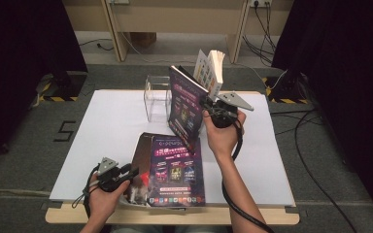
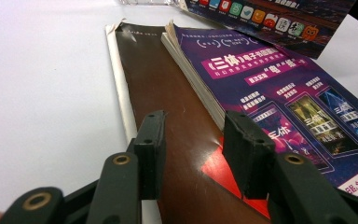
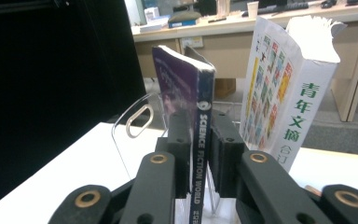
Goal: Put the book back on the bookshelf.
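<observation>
the right gripper [image 3: 199, 144] held the purple magazine [image 3: 191, 93] upright by its spine at the clear rack [image 1: 158, 97], beside the white book [image 3: 284, 93]; with that grip looking loose, it could topple. the left gripper [image 2: 196, 144], jaws apart, hovered over the flat magazines [image 2: 242, 88] nearer the person than the rack.

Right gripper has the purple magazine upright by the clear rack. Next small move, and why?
Probably ease the purple Science Fiction World magazine down into the clear acrylic rack beside the thick white book. The right gripper has its spine between the jaws, upright, and the magazine still leans.
</observation>
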Tool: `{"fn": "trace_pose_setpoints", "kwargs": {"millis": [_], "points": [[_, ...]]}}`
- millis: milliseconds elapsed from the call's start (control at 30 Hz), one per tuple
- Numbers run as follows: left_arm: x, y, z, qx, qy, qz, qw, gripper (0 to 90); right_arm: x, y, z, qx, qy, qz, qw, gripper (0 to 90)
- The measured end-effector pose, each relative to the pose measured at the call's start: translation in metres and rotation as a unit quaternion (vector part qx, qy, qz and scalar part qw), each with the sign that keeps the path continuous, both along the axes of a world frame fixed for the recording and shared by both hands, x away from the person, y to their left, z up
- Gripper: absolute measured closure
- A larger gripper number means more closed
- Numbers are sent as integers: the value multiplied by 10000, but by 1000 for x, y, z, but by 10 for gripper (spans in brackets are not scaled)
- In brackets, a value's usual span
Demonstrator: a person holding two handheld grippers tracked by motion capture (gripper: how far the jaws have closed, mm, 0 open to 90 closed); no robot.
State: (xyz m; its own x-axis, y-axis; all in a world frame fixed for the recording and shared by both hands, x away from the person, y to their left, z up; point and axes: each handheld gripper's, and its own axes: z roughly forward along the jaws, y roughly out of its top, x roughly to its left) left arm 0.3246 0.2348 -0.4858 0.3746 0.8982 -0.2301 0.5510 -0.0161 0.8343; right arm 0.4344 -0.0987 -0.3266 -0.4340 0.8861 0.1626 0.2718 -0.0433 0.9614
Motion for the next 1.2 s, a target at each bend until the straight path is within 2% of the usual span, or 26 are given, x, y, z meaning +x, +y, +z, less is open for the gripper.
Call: {"fn": "trace_pose_setpoints", "kwargs": {"millis": [300, 467, 600, 700, 800, 1000, 1200], "points": [[0, 0, 0, -23, 4, 10, 10000, 587, 8, -2, 3, -6, 361, 77, 9993, 731], [1, 0, -1, -18, 9, 5, 10000, 587, 16, 0, 7, 48, 475, 110, 9988, 717], [0, 1, 0, -19, 10, 7, 10000, 587, 21, 1, 9, 86, 498, 103, 9987, 794], [1, 2, 0, -14, 11, 21, 10000, 587, 23, 2, 9, 138, 514, 140, 9985, 775], [1, 2, 0, -27, 10, 16, 10000, 587, 25, 1, 9, 120, 548, 83, 9984, 842], [1, 2, 0, -15, 20, 0, 10000, 587, 27, -1, 10, 176, 638, 169, 9977, 839], [1, 1, 0, -16, 18, -2, 10000, 587, 30, -1, 10, 251, 704, 195, 9970, 786]]}}
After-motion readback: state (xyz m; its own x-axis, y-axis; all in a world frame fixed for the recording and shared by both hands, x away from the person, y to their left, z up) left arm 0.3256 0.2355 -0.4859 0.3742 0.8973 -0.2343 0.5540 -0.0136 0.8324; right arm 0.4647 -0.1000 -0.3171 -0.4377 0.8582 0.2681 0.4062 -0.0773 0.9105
